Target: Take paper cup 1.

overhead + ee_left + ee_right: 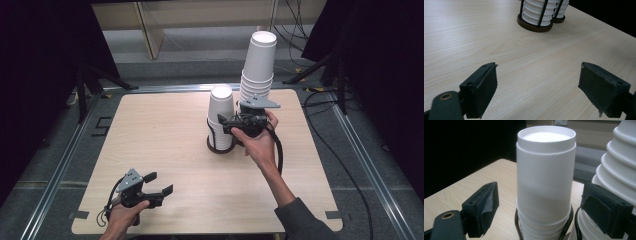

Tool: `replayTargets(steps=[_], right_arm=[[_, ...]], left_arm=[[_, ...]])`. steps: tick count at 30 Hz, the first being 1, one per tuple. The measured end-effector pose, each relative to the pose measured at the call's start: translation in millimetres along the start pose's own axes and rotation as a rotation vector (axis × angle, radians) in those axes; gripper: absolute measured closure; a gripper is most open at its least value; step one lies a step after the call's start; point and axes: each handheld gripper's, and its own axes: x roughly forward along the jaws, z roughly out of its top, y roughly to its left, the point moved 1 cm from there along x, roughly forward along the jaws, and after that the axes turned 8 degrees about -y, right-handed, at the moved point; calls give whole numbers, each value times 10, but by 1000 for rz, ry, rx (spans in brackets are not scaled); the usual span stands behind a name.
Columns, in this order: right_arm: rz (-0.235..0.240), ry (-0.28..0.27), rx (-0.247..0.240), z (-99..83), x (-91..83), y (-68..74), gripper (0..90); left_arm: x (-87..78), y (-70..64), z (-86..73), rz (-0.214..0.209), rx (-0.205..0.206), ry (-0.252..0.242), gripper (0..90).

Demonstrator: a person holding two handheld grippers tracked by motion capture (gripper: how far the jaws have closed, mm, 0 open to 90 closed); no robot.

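Pale wood grain runs across the desk [165, 145], with dark curtains at both sides and a grey floor beyond. At the left, near the front edge, your left gripper [159, 184] rests low over bare wood with its fingers [482, 93] spread wide and nothing between them; it lies well apart from the cups.

Toward the middle, the short stack of white paper cups [220, 117] stands upside down in a dark wire holder [219, 146]. Your right gripper [226, 123] is at it, released, one finger [485, 206] to each side of the top cup [545, 175], neither pad visibly touching. Just to the right, the tall stack [258, 65] stands close beside the holder.

Expect the top cup to be very light, thin-walled and easy to crush, with a smooth, slightly slippery skin. Take it on the wall just above the rim of the cup beneath, squeeze gently, and lift straight up, since nested cups may cling.
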Motion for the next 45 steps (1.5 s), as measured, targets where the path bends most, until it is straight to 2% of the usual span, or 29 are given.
replayTargets(steps=[2,3,4,5,6,9,10,13,14,15,19,23,24,27,29,30,39,41,42,45], right_arm=[[-1,-7,16,18,41,7,155],[-10,1,-1,26,63,7,155],[-17,7,22,28,95,28,155],[-20,0,4,32,120,18,155],[-19,7,24,33,141,34,155],[-39,4,10,41,195,34,156],[-38,10,25,38,217,45,157],[-54,9,22,33,260,50,157],[-65,20,47,28,302,76,157],[-66,18,29,26,325,71,158],[-97,22,16,19,397,78,158],[-116,24,45,19,435,91,156],[-129,13,12,16,476,98,155],[-135,17,33,9,510,102,155],[-157,18,54,5,523,109,155],[-148,16,55,2,537,103,155],[-176,4,53,-6,609,100,154],[-185,13,61,-1,610,107,154],[-191,15,80,-6,634,114,152],[-200,21,57,-1,652,116,151]], left_arm=[[-1,-1,0,-1,0,0,145],[-2,1,0,-1,2,3,145],[-2,1,0,-1,2,3,145],[-1,-1,0,0,0,1,145],[-1,-1,1,0,1,1,145],[-3,1,1,-1,1,1,145],[-3,-1,0,-2,1,1,144],[6,-15,-3,-6,-6,-4,145],[0,-13,-1,-9,4,2,145],[-2,-31,1,3,-3,2,145],[-8,-27,2,0,6,11,145],[0,-29,-1,-10,5,-1,145],[-15,-31,7,4,6,15,145],[-10,-31,3,0,4,6,145],[-12,-33,6,0,5,12,145],[-12,-34,5,0,6,12,144],[-10,-32,6,0,6,11,145],[-10,-34,6,-1,5,11,145],[-11,-35,6,-1,7,12,144],[-12,-36,6,-1,6,12,145]])
